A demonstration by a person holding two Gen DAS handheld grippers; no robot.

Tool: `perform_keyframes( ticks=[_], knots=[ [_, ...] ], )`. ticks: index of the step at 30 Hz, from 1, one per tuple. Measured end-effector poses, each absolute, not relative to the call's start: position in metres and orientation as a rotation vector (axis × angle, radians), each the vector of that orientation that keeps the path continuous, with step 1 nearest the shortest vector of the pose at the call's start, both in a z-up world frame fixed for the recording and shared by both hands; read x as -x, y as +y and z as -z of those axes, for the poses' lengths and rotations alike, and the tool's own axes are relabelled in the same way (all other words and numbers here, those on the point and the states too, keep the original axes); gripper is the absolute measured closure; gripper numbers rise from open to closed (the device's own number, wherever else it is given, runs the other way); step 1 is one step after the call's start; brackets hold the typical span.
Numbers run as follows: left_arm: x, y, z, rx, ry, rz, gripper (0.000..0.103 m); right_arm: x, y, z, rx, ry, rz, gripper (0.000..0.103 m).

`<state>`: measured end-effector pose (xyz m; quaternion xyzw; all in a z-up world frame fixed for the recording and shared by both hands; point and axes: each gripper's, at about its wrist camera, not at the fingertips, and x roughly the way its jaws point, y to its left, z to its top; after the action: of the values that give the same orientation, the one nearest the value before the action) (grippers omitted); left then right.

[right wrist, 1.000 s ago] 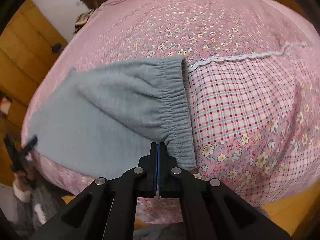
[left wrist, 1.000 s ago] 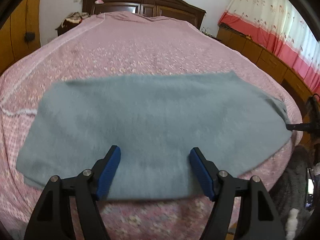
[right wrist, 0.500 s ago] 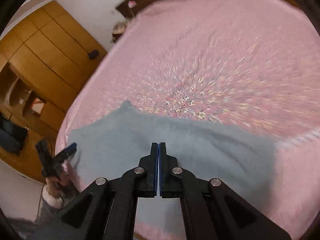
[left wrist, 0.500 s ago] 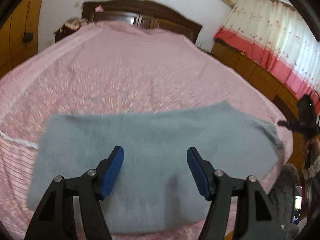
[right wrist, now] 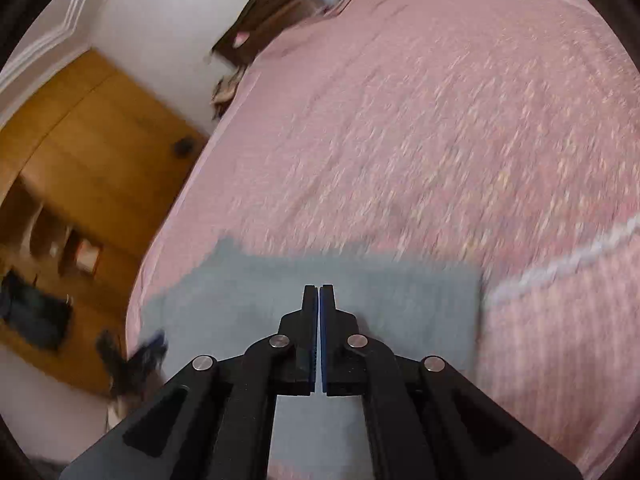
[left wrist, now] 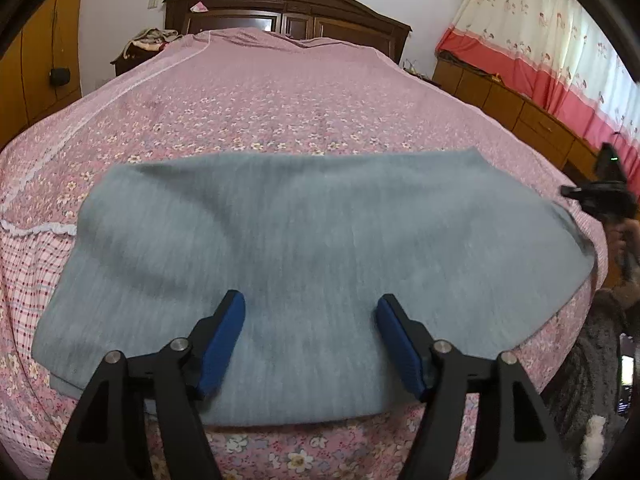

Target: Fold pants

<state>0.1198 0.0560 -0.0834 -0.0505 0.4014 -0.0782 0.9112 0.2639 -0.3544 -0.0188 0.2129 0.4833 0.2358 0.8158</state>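
Lying flat across the near end of the bed (left wrist: 280,92), the grey pants (left wrist: 312,236) are spread crosswise in a broad band, their near edge just short of the bed's near edge and their far edge well short of the dark headboard (left wrist: 288,4). The left tool (left wrist: 311,338) hovers above the near middle of the pants with its blue pads (left wrist: 224,340) standing wide; its jaws have just been opening a little, and no cloth lies pinched between them. The right tool (right wrist: 319,336) is pressed closed with nothing visibly caught in it, over the right-hand part of the pants; that view is smeared by motion, so the hem beneath it cannot be read. The chief risk is a poor grab: the left tool sits over the middle of the cloth rather than at an edge or corner, so closing there would likely bunch one layer and drag the whole garment toward the bed's near edge, where it could slide off. The closed right tool cannot take hold until it opens, and a one-sided lift would skew the fold
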Motion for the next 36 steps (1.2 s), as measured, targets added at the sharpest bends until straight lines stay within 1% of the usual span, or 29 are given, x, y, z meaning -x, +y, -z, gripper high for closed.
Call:
perform_keyframes(
  ticks=[1, 3, 5, 8, 9, 10, 11, 12, 13, 15, 16, 20, 23, 28, 31, 33, 36],
  knots=[
    [-0.12, 0.053, 0.084, 0.089, 0.827, 0.155, 0.026, -0.26, -0.35, 0.028, -0.388, 1.084, -0.477, 0.101],
    [-0.12, 0.047, 0.083, 0.06, 0.83, 0.141, 0.025, -0.258, -0.351, 0.049, -0.266, 1.159, -0.415, 0.103],
    [-0.122, 0.048, 0.084, 0.065, 0.842, 0.133, 0.025, -0.255, -0.37, 0.056, -0.381, 1.141, -0.454, 0.103],
    [-0.125, 0.05, 0.085, 0.083, 0.844, 0.13, 0.025, -0.238, -0.388, 0.034, -0.432, 1.095, -0.381, 0.102],
    [-0.126, 0.05, 0.085, 0.079, 0.843, 0.128, 0.025, -0.235, -0.395, 0.028, -0.423, 1.08, -0.345, 0.1],
    [-0.126, 0.05, 0.085, 0.075, 0.842, 0.126, 0.025, -0.219, -0.405, 0.019, -0.443, 1.05, -0.311, 0.091],
    [-0.126, 0.05, 0.085, 0.074, 0.841, 0.126, 0.025, -0.2, -0.415, 0.013, -0.523, 1.012, -0.33, 0.079],
    [-0.126, 0.049, 0.085, 0.074, 0.841, 0.126, 0.025, -0.194, -0.422, 0.014, -0.591, 0.989, -0.356, 0.073],
    [-0.126, 0.049, 0.085, 0.073, 0.84, 0.125, 0.024, -0.174, -0.428, 0.017, -0.728, 0.956, -0.416, 0.07],
    [-0.127, 0.048, 0.084, 0.07, 0.839, 0.124, 0.024, -0.157, -0.427, 0.027, -0.848, 0.96, -0.471, 0.07],
    [-0.127, 0.048, 0.084, 0.069, 0.838, 0.122, 0.023, -0.152, -0.423, 0.036, -0.885, 0.992, -0.491, 0.07],
    [-0.125, 0.045, 0.083, 0.069, 0.834, 0.116, 0.023, -0.15, -0.424, 0.066, -0.918, 1.08, -0.428, 0.069],
    [-0.125, 0.045, 0.082, 0.07, 0.832, 0.114, 0.023, -0.145, -0.442, 0.084, -1.031, 1.079, -0.385, 0.067],
    [-0.122, 0.045, 0.083, 0.064, 0.827, 0.115, 0.023, -0.143, -0.47, 0.075, -1.043, 1.019, -0.339, 0.057],
    [-0.123, 0.045, 0.083, 0.064, 0.828, 0.116, 0.023, -0.149, -0.484, 0.07, -1.089, 0.996, -0.329, 0.056],
    [-0.124, 0.045, 0.083, 0.064, 0.828, 0.117, 0.023, -0.15, -0.475, 0.075, -1.135, 0.997, -0.374, 0.056],
    [-0.124, 0.045, 0.083, 0.065, 0.827, 0.116, 0.023, -0.153, -0.457, 0.081, -1.072, 1.017, -0.377, 0.056]
  ],
)
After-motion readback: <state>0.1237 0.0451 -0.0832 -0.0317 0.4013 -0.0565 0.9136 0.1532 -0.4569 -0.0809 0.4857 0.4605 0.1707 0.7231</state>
